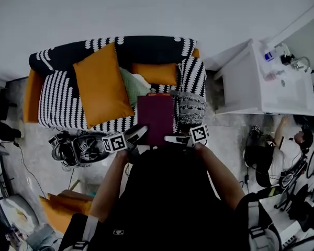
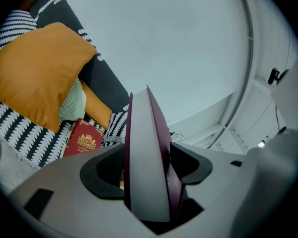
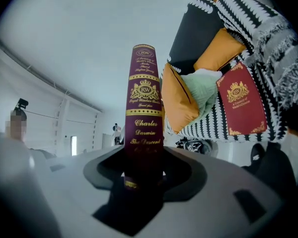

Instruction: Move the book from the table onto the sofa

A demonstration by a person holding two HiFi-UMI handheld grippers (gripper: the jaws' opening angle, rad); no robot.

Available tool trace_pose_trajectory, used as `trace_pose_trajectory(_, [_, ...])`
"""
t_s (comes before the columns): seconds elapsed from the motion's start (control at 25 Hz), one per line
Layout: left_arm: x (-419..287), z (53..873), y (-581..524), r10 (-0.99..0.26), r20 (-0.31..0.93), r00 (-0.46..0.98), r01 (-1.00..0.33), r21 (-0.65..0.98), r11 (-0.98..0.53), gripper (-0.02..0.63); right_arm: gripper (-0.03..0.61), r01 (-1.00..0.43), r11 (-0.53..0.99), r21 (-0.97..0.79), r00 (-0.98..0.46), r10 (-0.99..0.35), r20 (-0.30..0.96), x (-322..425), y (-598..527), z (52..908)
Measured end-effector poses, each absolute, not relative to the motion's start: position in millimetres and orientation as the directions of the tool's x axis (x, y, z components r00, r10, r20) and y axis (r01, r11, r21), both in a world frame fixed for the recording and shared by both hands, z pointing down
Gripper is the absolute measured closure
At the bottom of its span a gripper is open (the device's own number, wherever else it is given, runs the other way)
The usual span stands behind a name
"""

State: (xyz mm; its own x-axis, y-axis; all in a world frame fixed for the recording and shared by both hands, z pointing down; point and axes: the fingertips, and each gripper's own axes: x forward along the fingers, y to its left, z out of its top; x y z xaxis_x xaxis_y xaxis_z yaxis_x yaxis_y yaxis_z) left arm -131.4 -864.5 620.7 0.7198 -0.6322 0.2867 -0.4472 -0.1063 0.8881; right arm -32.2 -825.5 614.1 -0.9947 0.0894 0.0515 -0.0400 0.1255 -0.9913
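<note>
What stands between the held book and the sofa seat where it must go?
Nothing visible blocks the way. The maroon book, held by the left gripper and the right gripper, is just before the sofa. A red book and an orange cushion already lie on its seat.

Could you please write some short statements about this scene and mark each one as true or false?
1. The left gripper and the right gripper hold the same maroon book in their jaws. True.
2. The sofa is plain grey. False: it has a black and white pattern.
3. A red book lies on the sofa. True.
4. The largest cushion is green. False: it is orange; a smaller green cushion lies beside it.
</note>
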Motion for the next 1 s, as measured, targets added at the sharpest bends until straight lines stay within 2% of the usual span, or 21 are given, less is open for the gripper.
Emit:
trace_pose_trajectory(0.36, [-103.1, 627.9, -869.6, -0.608, 0.355, 0.711, -0.491, 0.868, -0.068, 0.325, 0.353, -0.01, 0.071, -0.997, -0.982, 0.189, 0.023, -9.8, -830.9, 618.5])
trace_pose_trajectory(0.56, [-90.5, 652.1, -861.0, -0.503, 0.432, 0.749, -0.527, 0.848, -0.055, 0.324, 0.354, -0.058, 0.012, -0.998, -0.979, 0.193, 0.06, 2.6, -817.9, 649.1])
trace_pose_trajectory(0.76, [-90.3, 687.3, -854.5, -0.453, 0.461, 0.763, -0.528, 0.849, -0.025, 0.324, 0.354, -0.102, -0.035, -0.994, -0.977, 0.194, 0.093, -1.1, -808.6, 682.9])
trace_pose_trajectory(1.0, [-92.9, 740.6, -869.2, -0.394, 0.484, 0.782, -0.538, 0.842, -0.034, 0.319, 0.353, -0.208, -0.012, -0.978, -0.951, 0.234, 0.199, -1.0, -825.6, 743.8])
